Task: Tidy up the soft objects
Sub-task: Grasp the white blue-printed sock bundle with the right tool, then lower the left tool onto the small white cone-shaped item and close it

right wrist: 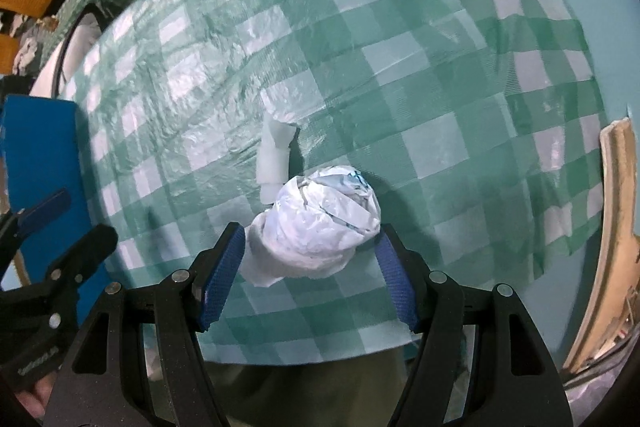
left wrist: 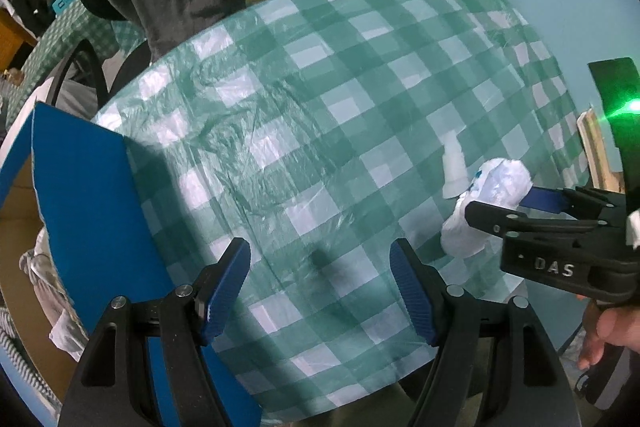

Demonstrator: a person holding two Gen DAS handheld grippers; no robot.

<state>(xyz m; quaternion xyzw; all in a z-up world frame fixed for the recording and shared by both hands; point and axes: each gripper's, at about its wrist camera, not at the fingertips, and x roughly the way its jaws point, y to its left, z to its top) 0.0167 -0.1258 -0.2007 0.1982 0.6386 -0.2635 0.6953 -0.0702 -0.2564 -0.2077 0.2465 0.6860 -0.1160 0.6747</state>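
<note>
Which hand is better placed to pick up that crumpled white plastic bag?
Right. The right tool is open with the crumpled white bag already between its pads. The left tool is open over bare checkered tablecloth, off to the bag's side.

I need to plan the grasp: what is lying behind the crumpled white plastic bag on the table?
Behind the white plastic bag, touching its far left side, lies a small folded white piece on the checked tablecloth. Whether anything is under the bag cannot be seen.

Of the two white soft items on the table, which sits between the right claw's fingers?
The crumpled white plastic bundle; the small folded white tissue lies beyond it.
</note>
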